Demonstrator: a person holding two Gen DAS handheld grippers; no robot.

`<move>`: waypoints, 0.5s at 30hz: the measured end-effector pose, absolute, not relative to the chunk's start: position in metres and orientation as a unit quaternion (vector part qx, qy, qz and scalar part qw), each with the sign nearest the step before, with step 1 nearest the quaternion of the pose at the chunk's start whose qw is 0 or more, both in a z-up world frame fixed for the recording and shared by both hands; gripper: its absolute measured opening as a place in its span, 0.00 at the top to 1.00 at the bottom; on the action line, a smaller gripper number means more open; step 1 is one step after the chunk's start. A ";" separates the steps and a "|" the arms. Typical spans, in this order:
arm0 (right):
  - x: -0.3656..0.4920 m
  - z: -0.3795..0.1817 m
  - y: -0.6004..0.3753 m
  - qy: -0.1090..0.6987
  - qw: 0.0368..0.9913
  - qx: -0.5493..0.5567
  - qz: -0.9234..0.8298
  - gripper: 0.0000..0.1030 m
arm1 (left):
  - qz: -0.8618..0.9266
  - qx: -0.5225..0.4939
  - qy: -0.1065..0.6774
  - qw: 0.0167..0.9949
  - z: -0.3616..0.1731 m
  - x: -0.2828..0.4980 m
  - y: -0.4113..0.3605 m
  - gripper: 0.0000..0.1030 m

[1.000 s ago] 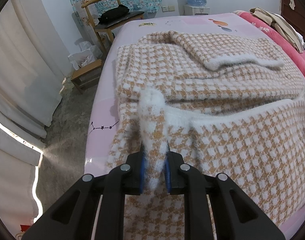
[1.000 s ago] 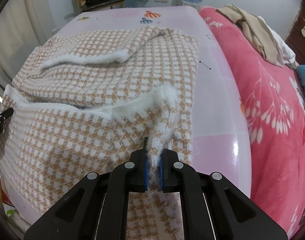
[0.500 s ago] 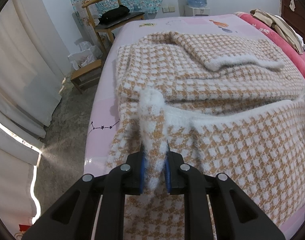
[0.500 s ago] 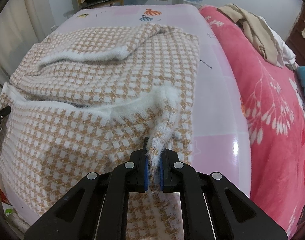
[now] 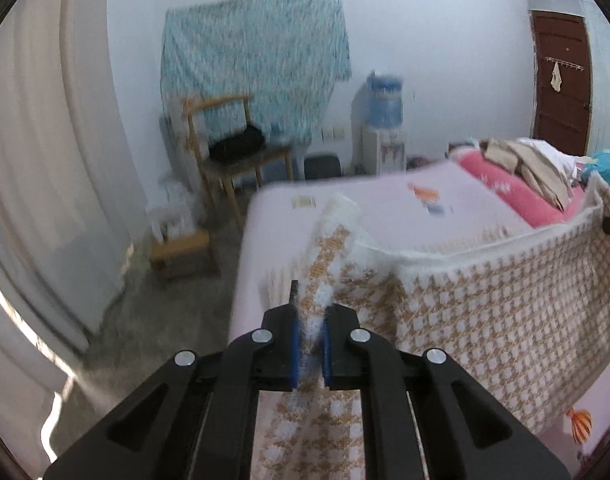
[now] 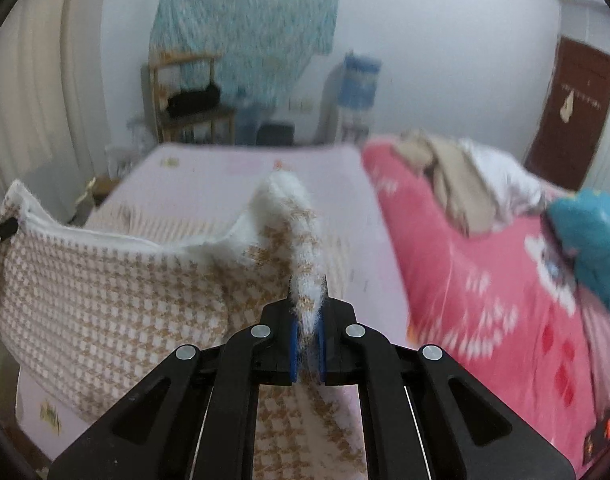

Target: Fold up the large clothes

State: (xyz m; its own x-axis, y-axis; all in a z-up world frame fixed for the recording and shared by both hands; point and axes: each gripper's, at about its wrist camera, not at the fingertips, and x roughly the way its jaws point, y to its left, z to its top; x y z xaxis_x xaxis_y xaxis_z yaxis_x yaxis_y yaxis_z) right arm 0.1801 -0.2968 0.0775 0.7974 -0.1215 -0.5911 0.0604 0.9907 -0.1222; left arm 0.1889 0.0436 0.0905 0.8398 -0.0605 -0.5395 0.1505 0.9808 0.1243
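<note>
A tan-and-white houndstooth knit garment [image 5: 485,296] with a fuzzy white hem lies on the pink bed [image 5: 385,204]. My left gripper [image 5: 309,344] is shut on the hem's left corner. My right gripper [image 6: 307,344] is shut on the hem's right corner; the garment also shows in the right wrist view [image 6: 105,296]. Both corners are held up, with the hem stretched between them above the bed. The far part of the garment is mostly hidden behind the raised hem.
A red floral quilt [image 6: 485,280] with a pile of beige and white clothes [image 6: 457,176] and a blue item [image 6: 589,232] covers the bed's right side. A wooden chair [image 5: 229,152], low stool [image 5: 181,252], water dispenser [image 5: 383,128] and curtains [image 5: 45,160] stand left and beyond.
Both grippers have risen, lifting the hem off the bed; the views now tilt up to the far wall and are motion-blurred.
</note>
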 end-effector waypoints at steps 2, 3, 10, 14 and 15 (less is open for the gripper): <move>0.204 0.087 -0.303 0.298 0.952 -0.051 -0.044 0.95 | -0.056 0.088 0.259 0.960 0.102 0.211 0.040 0.92; 0.216 0.089 -0.307 0.294 0.954 -0.050 -0.041 0.95 | -0.055 0.091 0.257 0.961 0.104 0.223 0.038 0.92; 0.326 0.056 -0.335 0.339 0.940 -0.017 -0.024 0.95 | -0.063 0.105 0.311 0.942 0.081 0.338 0.017 0.92; 0.372 0.003 -0.347 0.407 0.913 0.014 -0.008 0.94 | -0.065 0.101 0.385 0.915 0.032 0.391 0.015 0.92; 0.380 -0.007 -0.351 0.420 0.907 0.019 -0.005 0.92 | -0.069 0.095 0.403 0.907 0.021 0.400 0.016 0.89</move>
State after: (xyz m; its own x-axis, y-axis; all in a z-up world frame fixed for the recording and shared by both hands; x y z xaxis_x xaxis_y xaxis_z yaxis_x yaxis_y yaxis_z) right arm 0.3796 -0.3506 -0.0070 0.6465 0.0067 -0.7629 0.0257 0.9992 0.0305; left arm 0.4001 0.0159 0.0209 0.6650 -0.0487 -0.7452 0.2027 0.9722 0.1173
